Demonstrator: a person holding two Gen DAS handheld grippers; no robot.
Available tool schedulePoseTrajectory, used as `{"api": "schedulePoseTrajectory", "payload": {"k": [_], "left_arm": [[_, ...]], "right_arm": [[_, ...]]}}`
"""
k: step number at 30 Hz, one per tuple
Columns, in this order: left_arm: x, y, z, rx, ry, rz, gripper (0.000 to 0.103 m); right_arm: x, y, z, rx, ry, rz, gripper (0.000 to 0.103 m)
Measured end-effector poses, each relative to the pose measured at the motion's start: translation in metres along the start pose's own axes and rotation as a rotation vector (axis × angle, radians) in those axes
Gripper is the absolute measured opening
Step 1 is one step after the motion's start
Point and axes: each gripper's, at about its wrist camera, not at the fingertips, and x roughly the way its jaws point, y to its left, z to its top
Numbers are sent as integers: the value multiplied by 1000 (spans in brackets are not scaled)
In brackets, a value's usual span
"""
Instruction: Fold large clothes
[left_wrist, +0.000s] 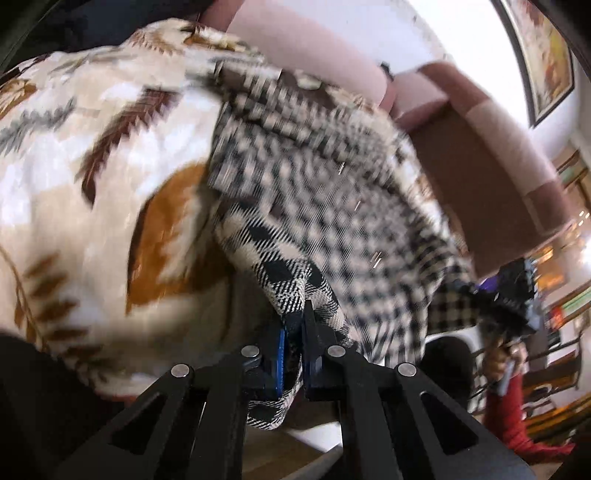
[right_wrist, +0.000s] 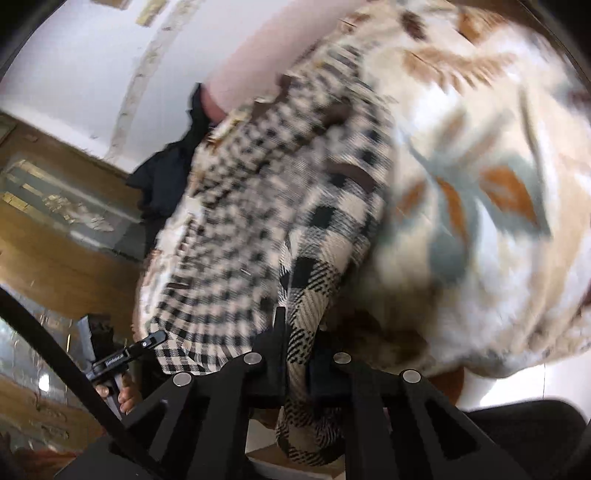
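A large black-and-cream checked garment (left_wrist: 332, 192) lies spread over a leaf-patterned blanket (left_wrist: 92, 155). My left gripper (left_wrist: 295, 325) is shut on one edge of the checked garment, with cloth pinched between its pads. My right gripper (right_wrist: 295, 332) is shut on another edge of the same garment (right_wrist: 266, 206), and cloth hangs down between its fingers. The left gripper also shows in the right wrist view (right_wrist: 125, 354) at the lower left, and the right gripper shows in the left wrist view (left_wrist: 513, 291) at the right. Both views are motion-blurred.
The blanket (right_wrist: 480, 184) covers a pink and brown sofa (left_wrist: 480, 158). A white wall (right_wrist: 92, 74) and wooden furniture (right_wrist: 55, 229) stand behind. A dark cloth (right_wrist: 166, 177) lies at the sofa's end. A framed picture (left_wrist: 546, 59) hangs at the upper right.
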Motion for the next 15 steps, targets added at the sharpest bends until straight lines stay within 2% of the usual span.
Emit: {"api": "schedulePoseTrajectory", "payload": {"k": [3,8,15], "left_arm": [[-5,-7,33,-23,-50,-10,6],[7,-5,103,-52,-117,60,6],[48,11,197,-104,-164,140,6]], "right_arm": [[1,23,23,-39,-27,7,9],[13,41,84,-46,-113,-28,9],[55,37,180,12,-224,-155,9]]}}
